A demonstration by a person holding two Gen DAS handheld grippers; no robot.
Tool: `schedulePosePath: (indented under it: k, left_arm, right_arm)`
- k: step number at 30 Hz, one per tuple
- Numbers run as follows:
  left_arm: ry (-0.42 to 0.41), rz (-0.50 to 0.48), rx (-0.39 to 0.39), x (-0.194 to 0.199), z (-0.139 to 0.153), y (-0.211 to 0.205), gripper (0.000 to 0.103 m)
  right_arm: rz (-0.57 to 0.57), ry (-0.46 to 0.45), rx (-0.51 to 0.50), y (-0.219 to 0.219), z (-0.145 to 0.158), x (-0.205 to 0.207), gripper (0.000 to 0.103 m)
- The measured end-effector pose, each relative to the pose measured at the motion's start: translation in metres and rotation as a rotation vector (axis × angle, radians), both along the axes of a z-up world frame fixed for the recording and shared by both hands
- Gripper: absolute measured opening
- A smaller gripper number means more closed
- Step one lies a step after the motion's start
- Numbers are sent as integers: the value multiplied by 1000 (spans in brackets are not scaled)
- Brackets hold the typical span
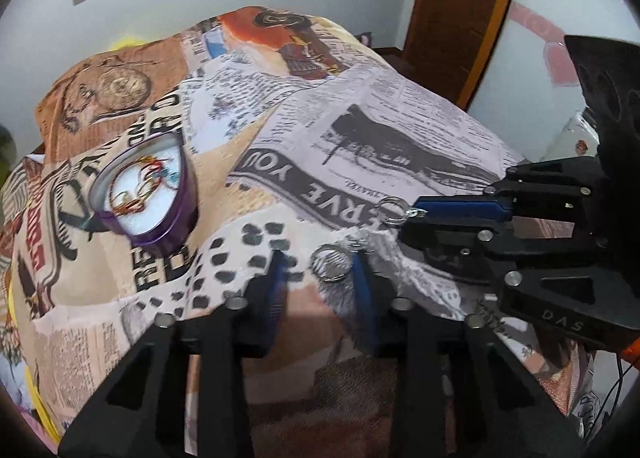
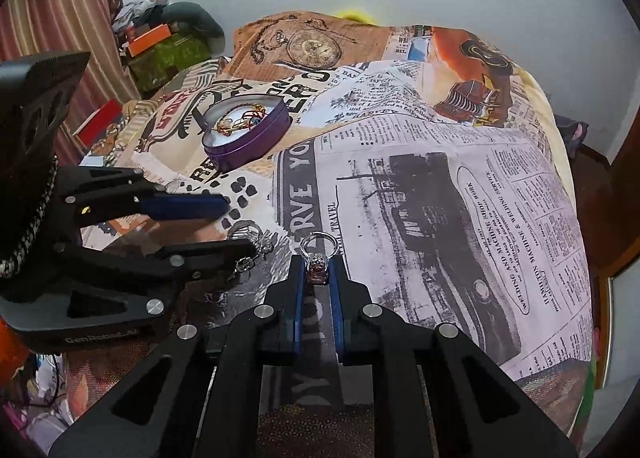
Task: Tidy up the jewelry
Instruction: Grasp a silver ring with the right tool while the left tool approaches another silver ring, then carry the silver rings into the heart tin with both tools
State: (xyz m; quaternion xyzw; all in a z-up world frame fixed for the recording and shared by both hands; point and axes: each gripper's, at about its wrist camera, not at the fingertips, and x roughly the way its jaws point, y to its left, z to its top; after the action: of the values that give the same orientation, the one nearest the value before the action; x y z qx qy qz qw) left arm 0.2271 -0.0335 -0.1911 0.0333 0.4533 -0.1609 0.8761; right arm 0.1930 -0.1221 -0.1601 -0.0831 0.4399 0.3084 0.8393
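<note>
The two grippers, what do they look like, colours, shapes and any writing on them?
Both are matte black plastic linkages with triangular cut-outs and round silver pivot pins. The left gripper and right gripper each carry slim blue finger pads. The right one's body reads "DAS" in raised letters; the left one's body shows "GenRobot" lettering, its end unclear. A braided grey cable runs along the left unit.
</note>
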Motion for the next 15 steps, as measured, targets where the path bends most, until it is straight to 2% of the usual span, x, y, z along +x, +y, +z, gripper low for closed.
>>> schedulePosePath:
  k: [1, 6, 15]
  left_arm:
    - [0, -7, -7, 1, -1, -1, 20]
    - [0, 0, -48, 0, 0, 5, 20]
    - [-39, 76, -88, -12, 12, 30, 20]
  right_arm:
    - [-1, -1, -1, 0, 1, 0, 11]
    - [-15, -6, -3, 0, 5, 1, 11]
    - [-20, -52, 0, 9, 27, -1, 11]
